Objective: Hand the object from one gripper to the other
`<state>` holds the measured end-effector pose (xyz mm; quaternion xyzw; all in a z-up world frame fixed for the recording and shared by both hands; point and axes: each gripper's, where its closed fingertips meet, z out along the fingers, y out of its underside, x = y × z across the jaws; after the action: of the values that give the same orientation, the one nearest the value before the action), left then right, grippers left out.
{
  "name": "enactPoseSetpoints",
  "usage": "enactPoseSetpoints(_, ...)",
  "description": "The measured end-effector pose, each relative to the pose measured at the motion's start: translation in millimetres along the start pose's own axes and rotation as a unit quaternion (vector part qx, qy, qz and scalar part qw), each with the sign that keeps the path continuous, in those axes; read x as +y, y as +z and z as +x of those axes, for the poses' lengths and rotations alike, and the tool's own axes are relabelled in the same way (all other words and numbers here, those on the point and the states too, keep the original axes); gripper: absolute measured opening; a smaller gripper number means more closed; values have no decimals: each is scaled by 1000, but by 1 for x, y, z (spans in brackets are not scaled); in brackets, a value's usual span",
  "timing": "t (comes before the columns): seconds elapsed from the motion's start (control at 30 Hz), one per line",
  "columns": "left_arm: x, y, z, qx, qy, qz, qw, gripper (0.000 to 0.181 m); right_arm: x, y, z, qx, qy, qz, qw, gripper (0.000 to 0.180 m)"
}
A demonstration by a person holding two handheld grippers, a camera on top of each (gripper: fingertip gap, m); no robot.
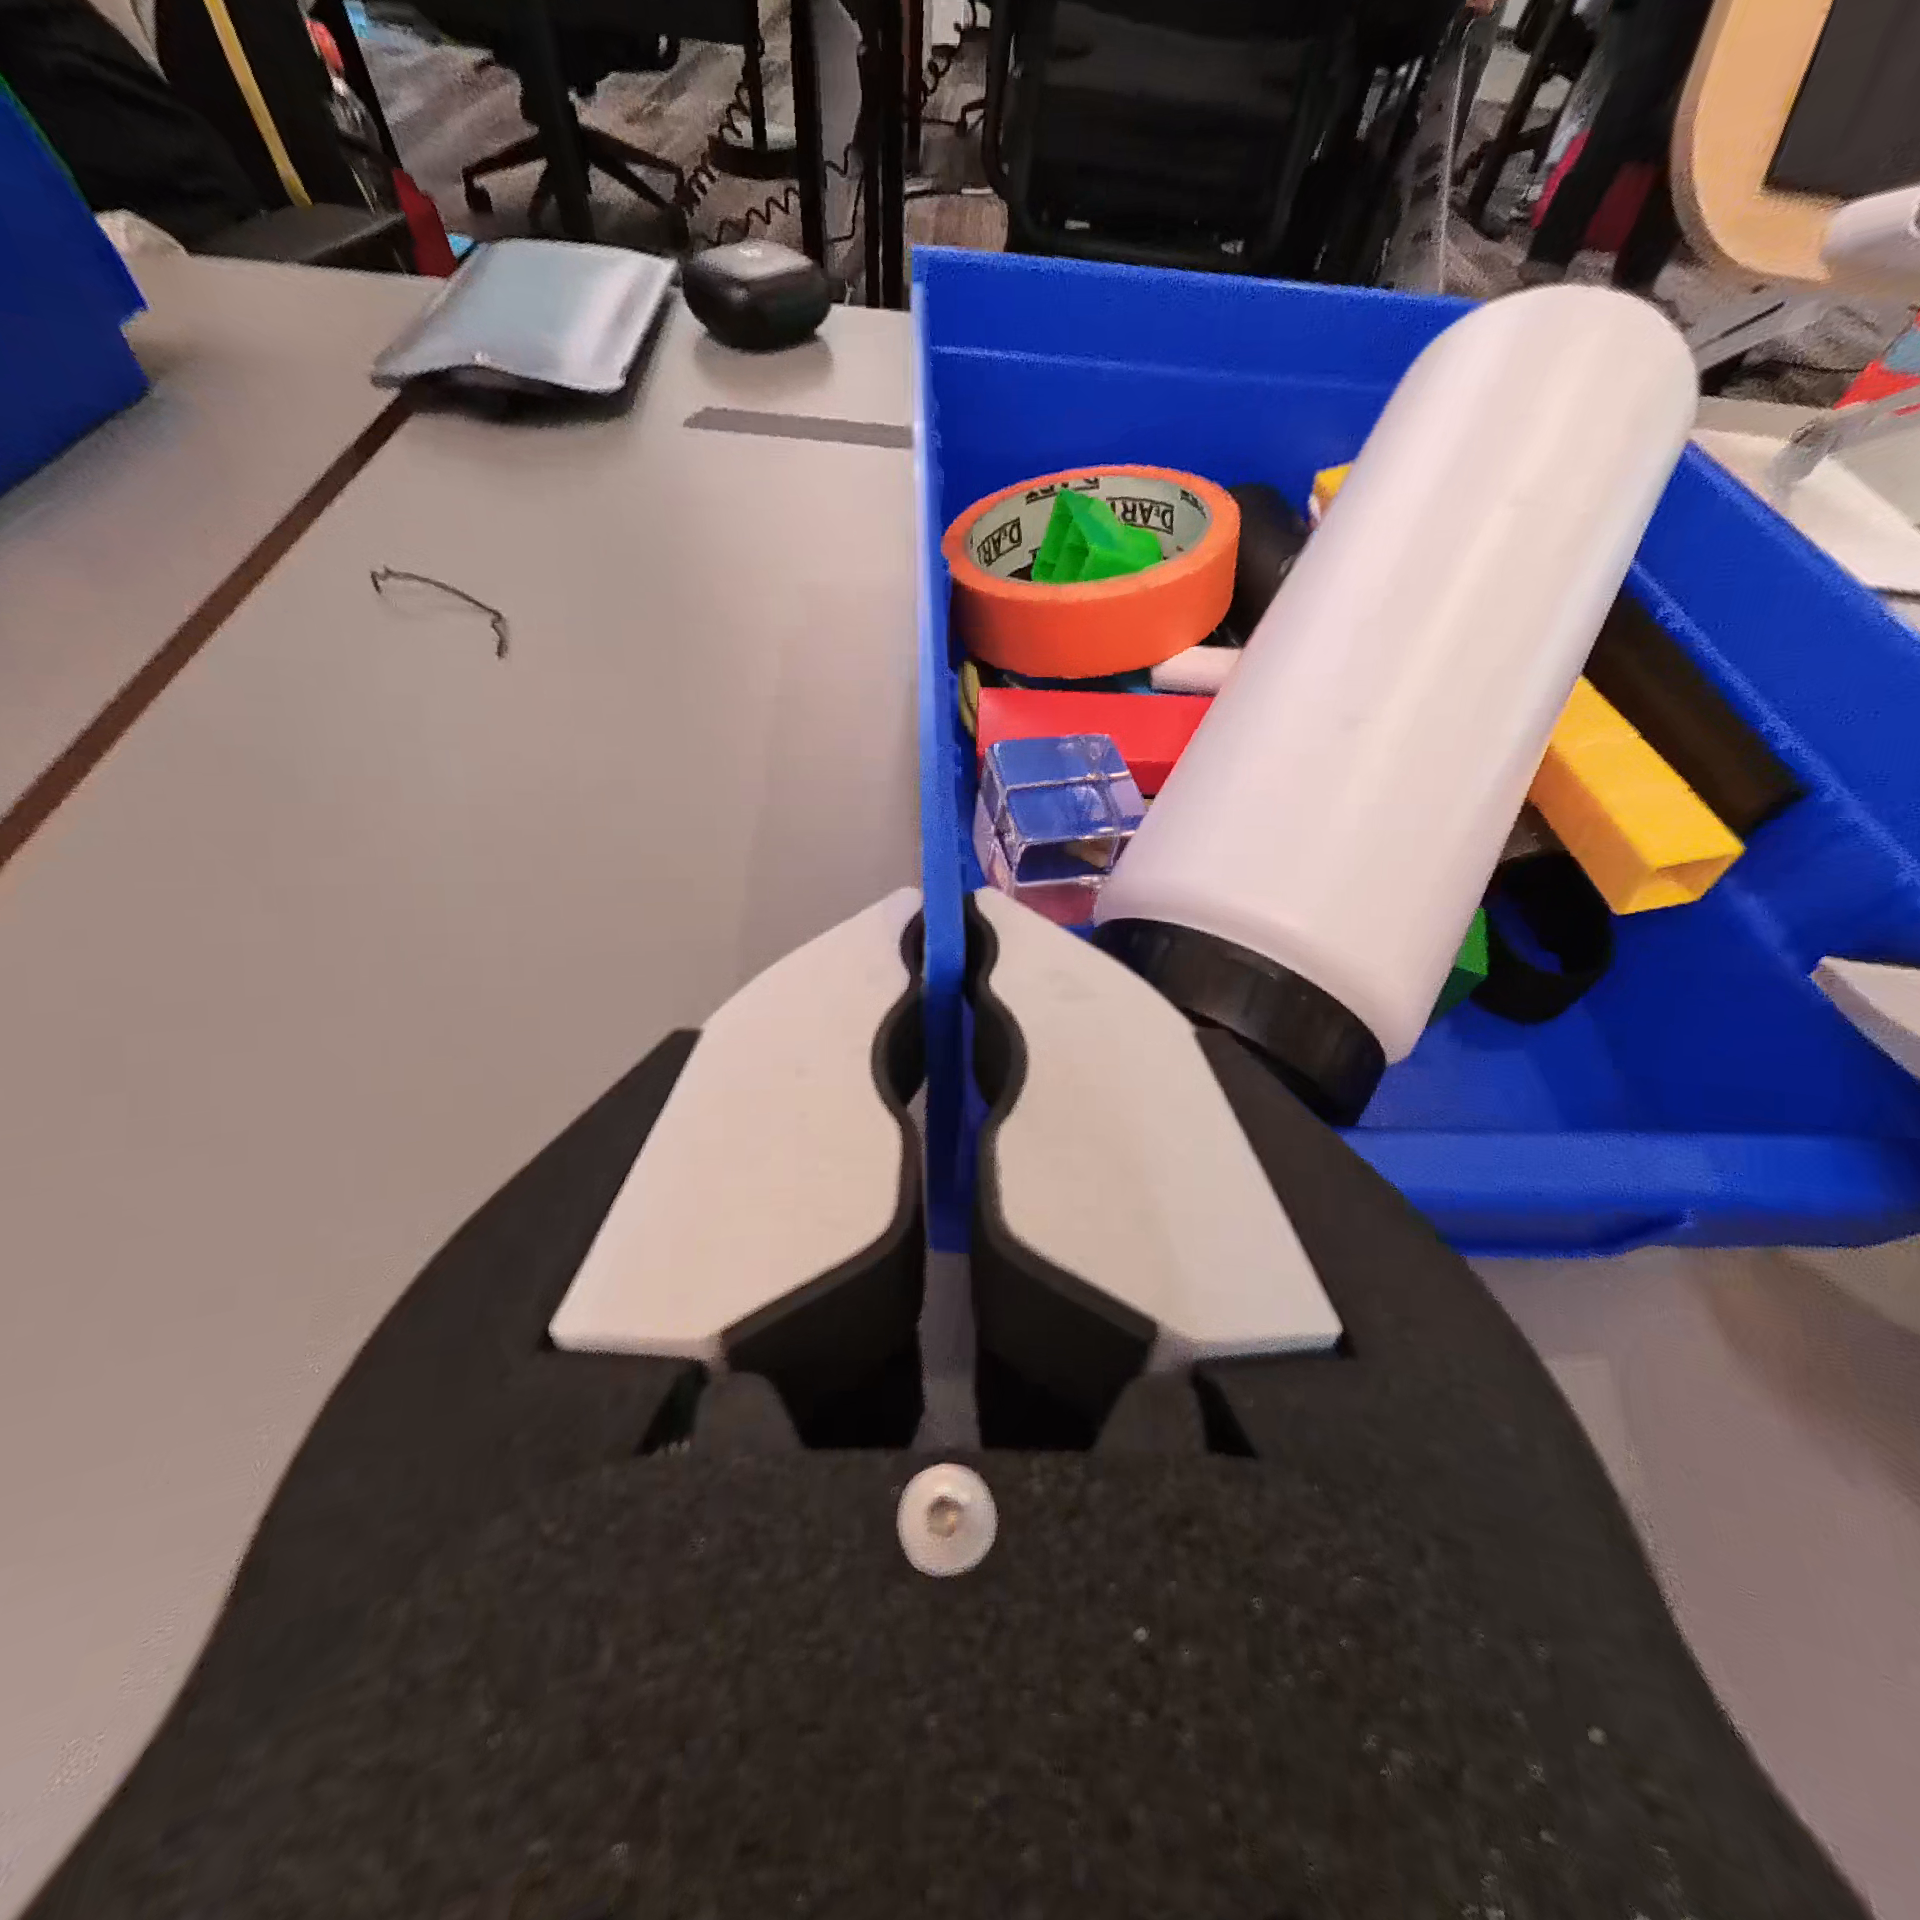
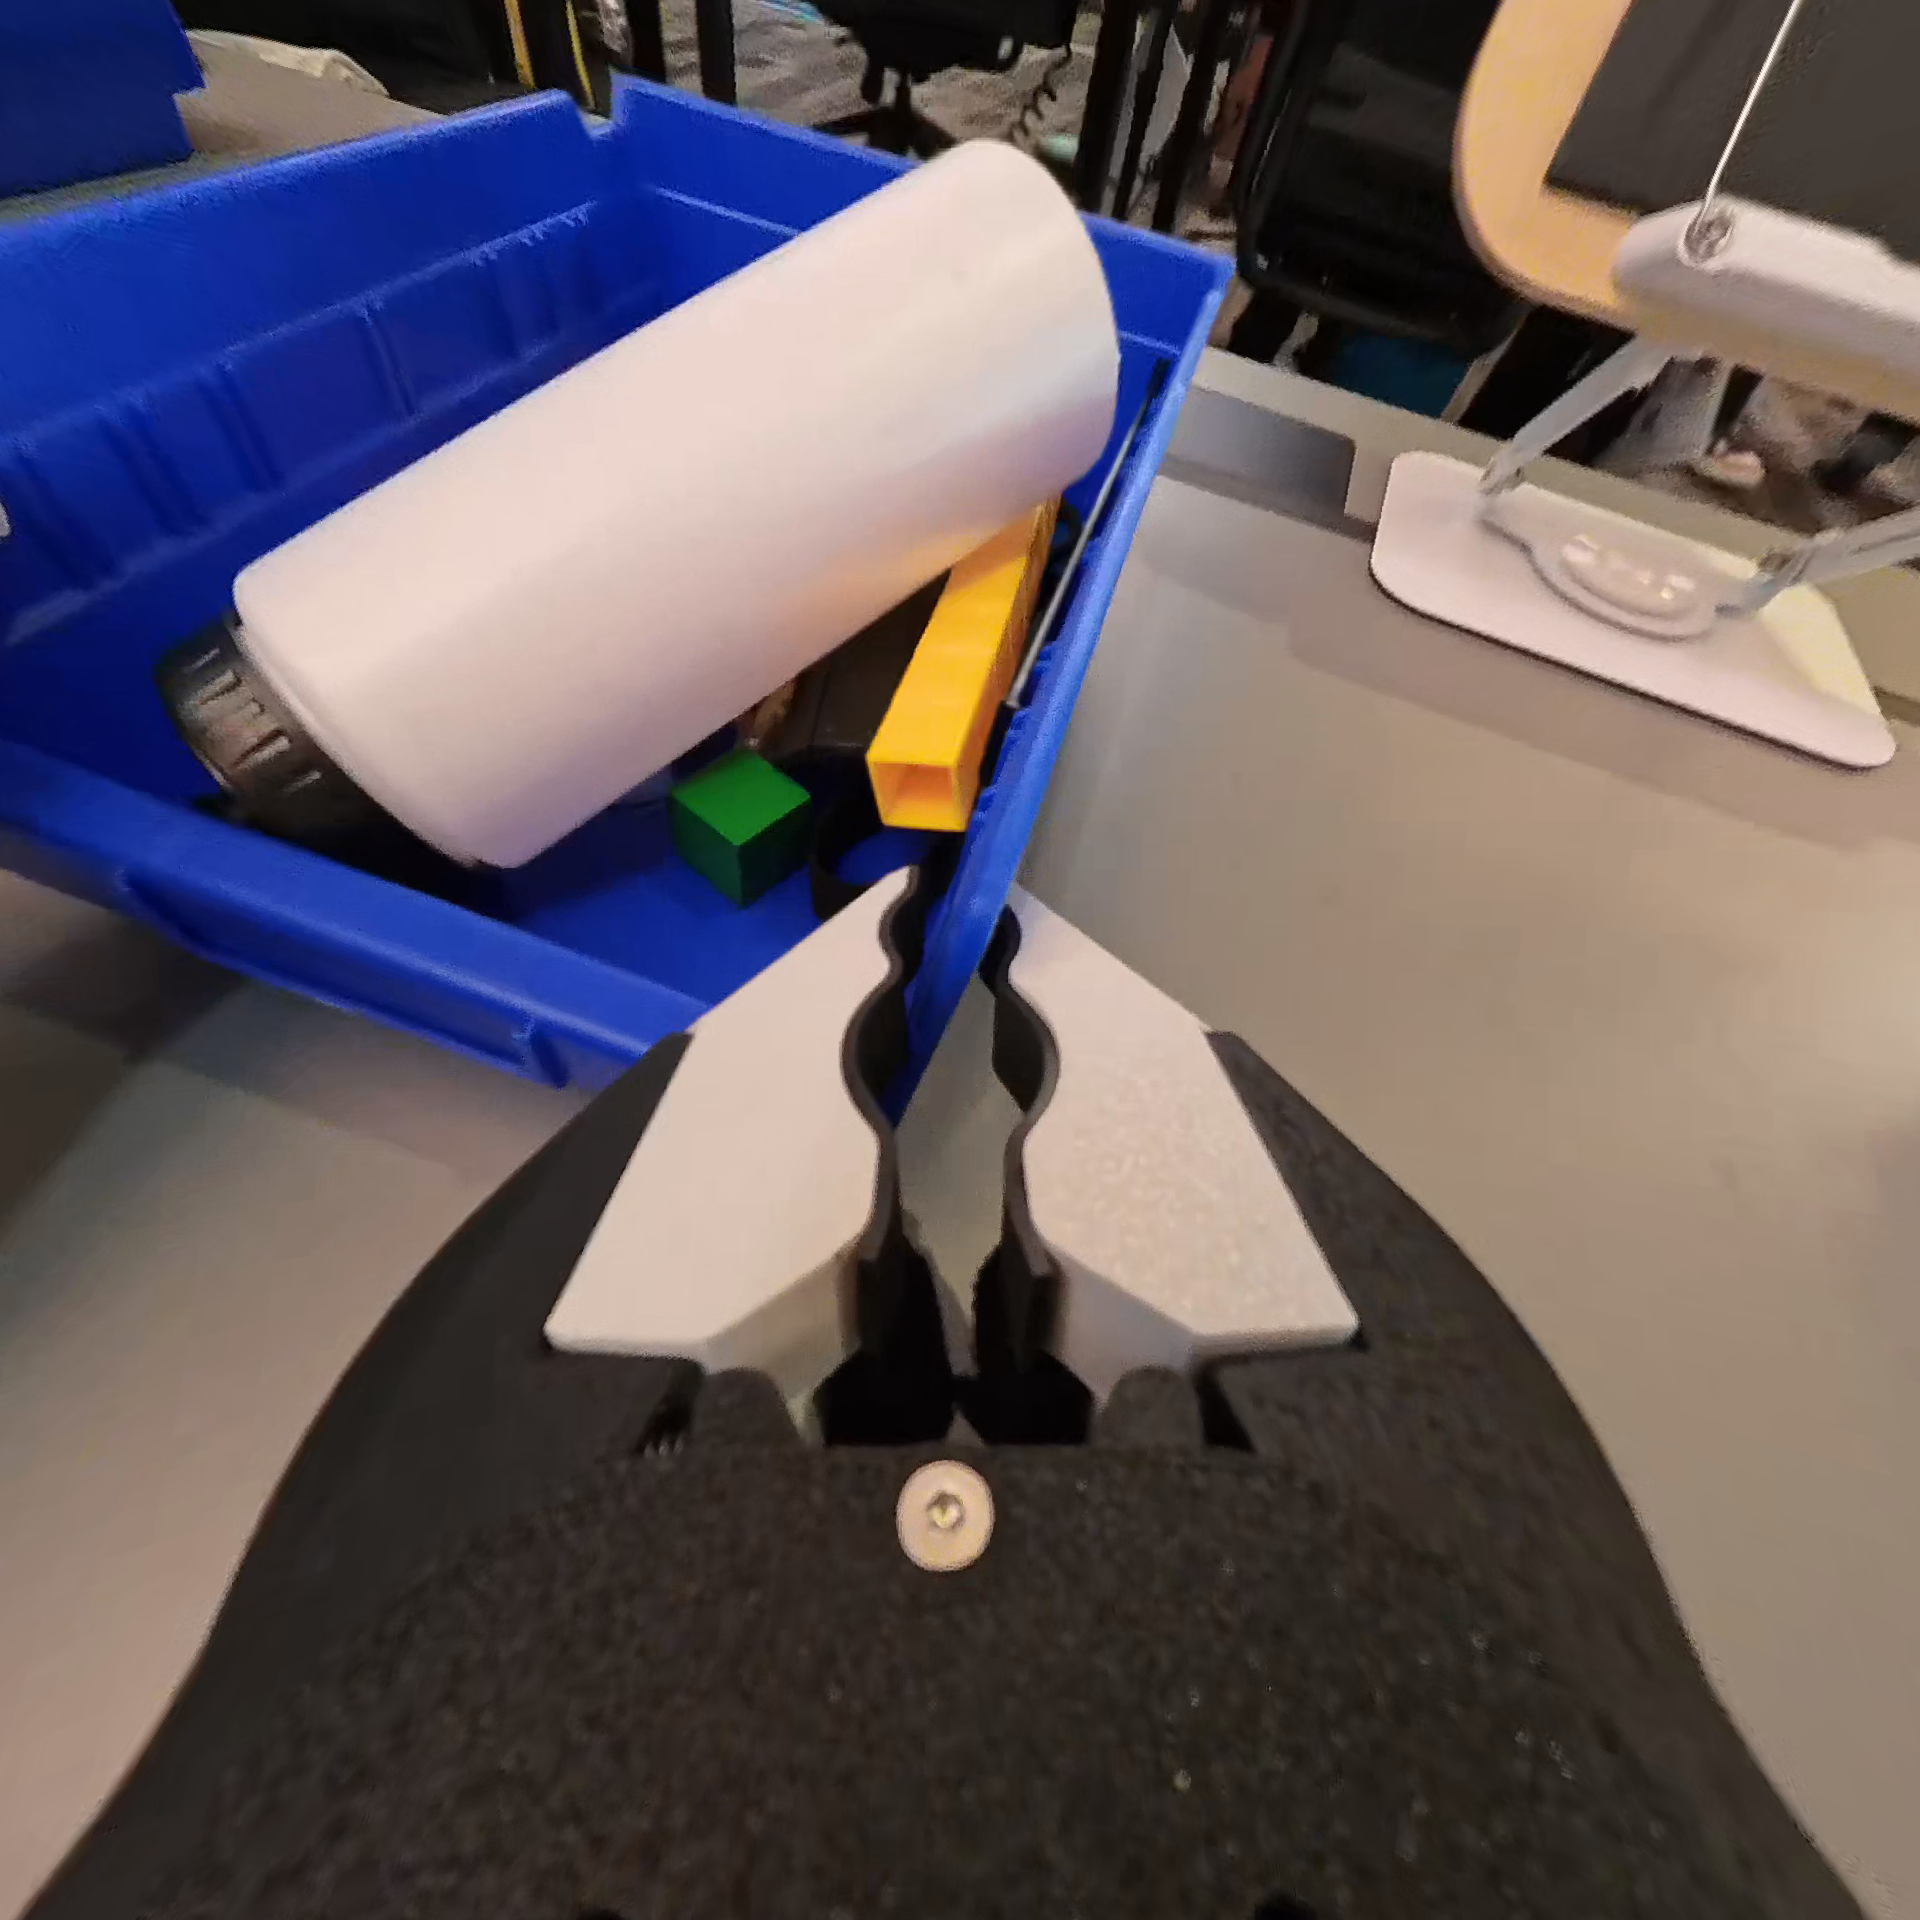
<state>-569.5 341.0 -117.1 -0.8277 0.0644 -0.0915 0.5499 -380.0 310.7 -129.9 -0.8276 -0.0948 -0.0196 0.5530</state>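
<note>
Blue bin point(image 1: 1195, 395) wall pinched by left gripper point(image 1: 945, 925); opposite wall clamped by right gripper point(image 2: 956, 914) (fingers narrow). White bottle point(image 1: 1403, 675) at 1 o'clock inside.

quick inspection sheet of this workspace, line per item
surface: grey table, dark seam at left.
job's things: blue bin holding a white bottle with black cap, lying tilted on the other contents.
clutter: orange tape roll, red block, yellow tube, green cube, clear cube; silver pouch on table.
grippers: left claw shut on the bin's left wall; right claw shut on its right wall.
cables: coiled cord on the floor behind.
surroundings: office chairs, white stand.
</note>
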Motion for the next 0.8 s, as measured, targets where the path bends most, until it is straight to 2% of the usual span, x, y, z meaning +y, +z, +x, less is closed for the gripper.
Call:
enactPoseSetpoints(0.1, 2, 1, 0, -9, -11, -4, 1000, 3, 0, 1, 1, -18, 9, -24, 1000, 10)
enactPoseSetpoints(0.23, 0, 1, -1, 15, -98, 10, 995, 4, 19, -11, -11, -92, -47, -89, 991, 13)
enactPoseSetpoints(0.33, -5, 1, 0, 24, -126, 26, 991, 5, 23, -44, -11, -134, -121, -75, 981, 13)
enactPoseSetpoints(0.4, -14, -1, -1, 12, -116, 52, 992, 6, 26, -67, -3, -127, -172, -52, 976, 12)
enactPoseSetpoints(0.57, -24, -6, -5, -27, -80, 79, 993, 6, 41, -126, 6, -168, -268, 9, 949, 14)
enactPoseSetpoints(0.7, -36, -16, -11, -76, -53, 115, 989, 6, 57, -153, 27, -218, -241, 2, 946, 15)
enactPoseSetpoints(0.8, -60, -40, -18, -134, -40, 195, 971, 0, 65, -154, 61, -219, -182, -24, 958, 16)
